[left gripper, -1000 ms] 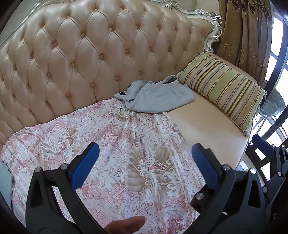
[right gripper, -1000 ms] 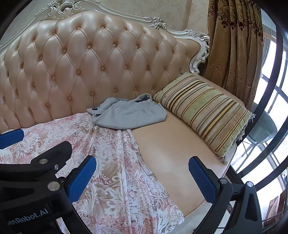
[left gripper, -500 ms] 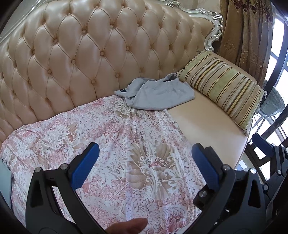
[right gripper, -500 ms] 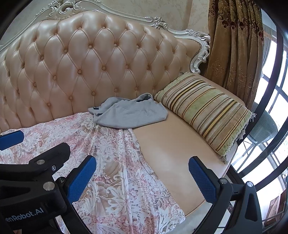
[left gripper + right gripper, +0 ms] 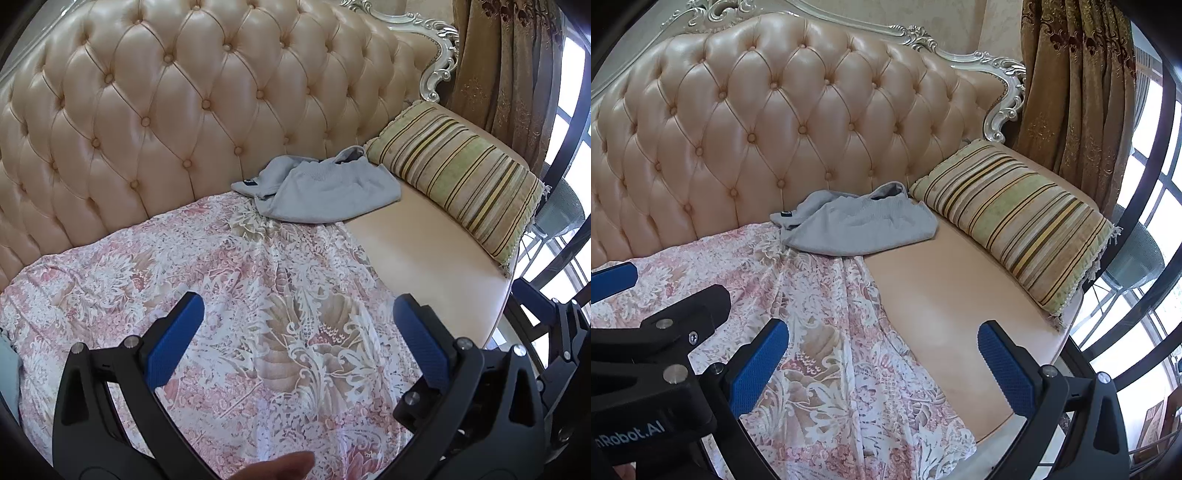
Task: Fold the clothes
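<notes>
Your left tongs [image 5: 295,332] and right tongs [image 5: 882,354] are both wide and hold nothing. The grey garment [image 5: 325,188] lies at 12 o'clock on the sofa [image 5: 960,295].

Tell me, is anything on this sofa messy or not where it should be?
Yes. The grey garment lies crumpled in a heap against the sofa back, beside the striped pillow, not folded. The floral cloth covers only part of the seat, with its edge running slanted. Both grippers, left and right, are open and hold nothing.
</notes>
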Tool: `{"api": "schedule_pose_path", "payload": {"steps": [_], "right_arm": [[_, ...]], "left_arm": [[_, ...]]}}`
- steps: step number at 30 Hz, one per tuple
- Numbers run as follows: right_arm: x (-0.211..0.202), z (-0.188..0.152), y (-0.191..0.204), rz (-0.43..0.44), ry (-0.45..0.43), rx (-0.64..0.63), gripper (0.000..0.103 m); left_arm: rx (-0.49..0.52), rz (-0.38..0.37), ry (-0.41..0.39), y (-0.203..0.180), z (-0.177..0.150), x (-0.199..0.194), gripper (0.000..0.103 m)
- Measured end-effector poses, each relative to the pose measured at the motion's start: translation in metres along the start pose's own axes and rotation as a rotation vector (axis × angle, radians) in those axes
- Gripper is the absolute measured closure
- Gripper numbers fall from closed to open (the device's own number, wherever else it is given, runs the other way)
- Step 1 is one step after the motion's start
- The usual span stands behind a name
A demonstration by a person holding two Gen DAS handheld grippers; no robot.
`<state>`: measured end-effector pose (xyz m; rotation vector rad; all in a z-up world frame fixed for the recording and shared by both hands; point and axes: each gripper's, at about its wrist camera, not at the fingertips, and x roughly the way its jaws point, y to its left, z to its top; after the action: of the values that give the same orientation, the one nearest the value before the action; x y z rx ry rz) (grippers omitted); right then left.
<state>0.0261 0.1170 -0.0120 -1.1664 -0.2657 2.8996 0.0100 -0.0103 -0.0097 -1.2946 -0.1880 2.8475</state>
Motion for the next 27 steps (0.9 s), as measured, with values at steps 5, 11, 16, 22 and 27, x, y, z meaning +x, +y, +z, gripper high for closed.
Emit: {"api": "schedule_pose_path", "payload": {"steps": [5, 11, 16, 22, 27], "right_arm": [[0.016, -0.002, 0.003, -0.003, 0.022, -0.007, 0.0], [0.041, -0.001, -0.002, 0.032, 0.045, 0.005, 0.0], [0.105, 0.01, -0.04, 0.203, 0.165, 0.236, 0.0], [0.233, 0.051, -0.105, 0.42, 0.275, 0.644, 0.002], [0.3, 0.122, -0.106, 0.299, 0.268, 0.492, 0.015]], "left_arm": [[-0.009, 0.003, 0.026, 0.003, -0.001, 0.019, 0.0], [-0.02, 0.015, 0.032, 0.012, -0.001, 0.039, 0.0], [-0.105, -0.062, -0.026, 0.04, -0.005, 0.052, 0.0], [-0.109, -0.113, 0.023, 0.069, -0.015, 0.066, 0.0], [-0.099, -0.123, 0.041, 0.1, -0.032, 0.078, 0.0]]}}
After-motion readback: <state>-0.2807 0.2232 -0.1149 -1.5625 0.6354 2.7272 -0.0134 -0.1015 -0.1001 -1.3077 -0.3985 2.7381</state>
